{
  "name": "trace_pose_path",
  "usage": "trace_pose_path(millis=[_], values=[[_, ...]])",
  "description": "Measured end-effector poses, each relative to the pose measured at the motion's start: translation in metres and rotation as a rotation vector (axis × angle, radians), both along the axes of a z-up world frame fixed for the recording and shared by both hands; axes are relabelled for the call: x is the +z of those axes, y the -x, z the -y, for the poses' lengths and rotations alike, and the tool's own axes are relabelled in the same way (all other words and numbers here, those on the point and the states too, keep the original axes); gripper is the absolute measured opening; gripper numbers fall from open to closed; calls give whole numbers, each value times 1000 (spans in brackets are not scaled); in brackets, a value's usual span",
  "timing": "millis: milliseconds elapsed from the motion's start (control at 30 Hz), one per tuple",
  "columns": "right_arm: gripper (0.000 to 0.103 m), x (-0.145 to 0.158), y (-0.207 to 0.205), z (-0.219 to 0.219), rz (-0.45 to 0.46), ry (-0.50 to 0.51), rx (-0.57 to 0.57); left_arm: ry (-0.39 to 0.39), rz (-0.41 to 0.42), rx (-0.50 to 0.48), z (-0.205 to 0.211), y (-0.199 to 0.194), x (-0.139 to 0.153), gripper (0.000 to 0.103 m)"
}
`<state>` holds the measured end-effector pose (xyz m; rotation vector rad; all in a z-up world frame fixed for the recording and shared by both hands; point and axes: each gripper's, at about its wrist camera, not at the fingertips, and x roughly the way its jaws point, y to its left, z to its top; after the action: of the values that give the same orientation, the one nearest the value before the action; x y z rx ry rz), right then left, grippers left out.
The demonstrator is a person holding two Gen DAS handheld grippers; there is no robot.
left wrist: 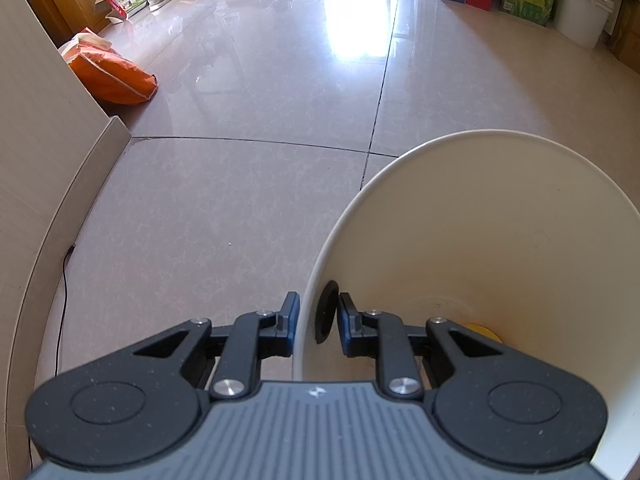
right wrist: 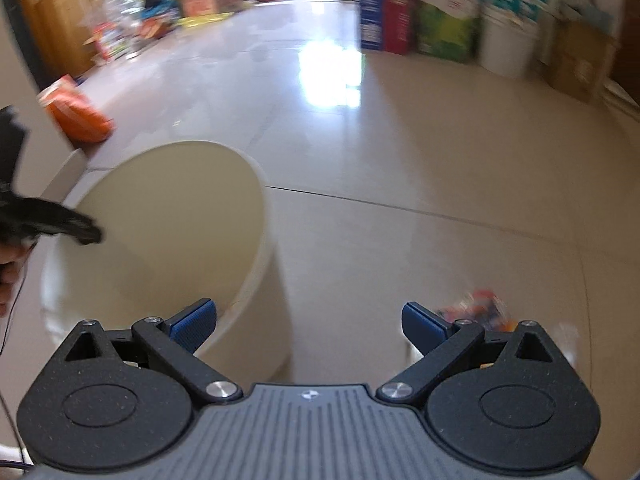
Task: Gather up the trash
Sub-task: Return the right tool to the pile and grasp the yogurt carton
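The right wrist view is motion-blurred throughout. A small multicoloured item [right wrist: 478,312] on the floor just beyond the right finger is smeared; its kind cannot be told. Print on the boxes [right wrist: 420,20] along the far wall is unreadable.

The bucket [right wrist: 168,220] hides its own bottom in this view, and the gripper body covers its near wall. At the left edge, the left gripper [right wrist: 60,224] is cut off and blurred; a hand [right wrist: 10,272] behind it shows only in part.

In the left wrist view, the bucket's right side runs past the frame edge. A yellow object [left wrist: 480,330] inside is mostly hidden behind the gripper linkage. The cable [left wrist: 60,320] leaves the bottom edge.
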<state>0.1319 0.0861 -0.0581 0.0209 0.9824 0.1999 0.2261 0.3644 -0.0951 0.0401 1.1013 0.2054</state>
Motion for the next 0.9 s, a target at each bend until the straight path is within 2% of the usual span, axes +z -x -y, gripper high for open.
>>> trace_pose_path(millis=[167,467,633,700,800,900], values=[[103,-26,12,37,-24,17,-151,0,0,0,0,1,0,21],[103,-113,57,91,-40,58,-299,-5,-1,0,1,1,1,21],[103,-162,65,123,-138,39,-403,-3,-2,2,0,0,1,21],[103,-174,62,133,-171,8,-444,-1,-2,3,0,0,1,21],[103,-191,55,164,-218,-86,-580,2,-5,8,-1,-1,1,21],[103,-204,49,189,-238,-131,-707,0,-5,6,-1,-2,2,21]])
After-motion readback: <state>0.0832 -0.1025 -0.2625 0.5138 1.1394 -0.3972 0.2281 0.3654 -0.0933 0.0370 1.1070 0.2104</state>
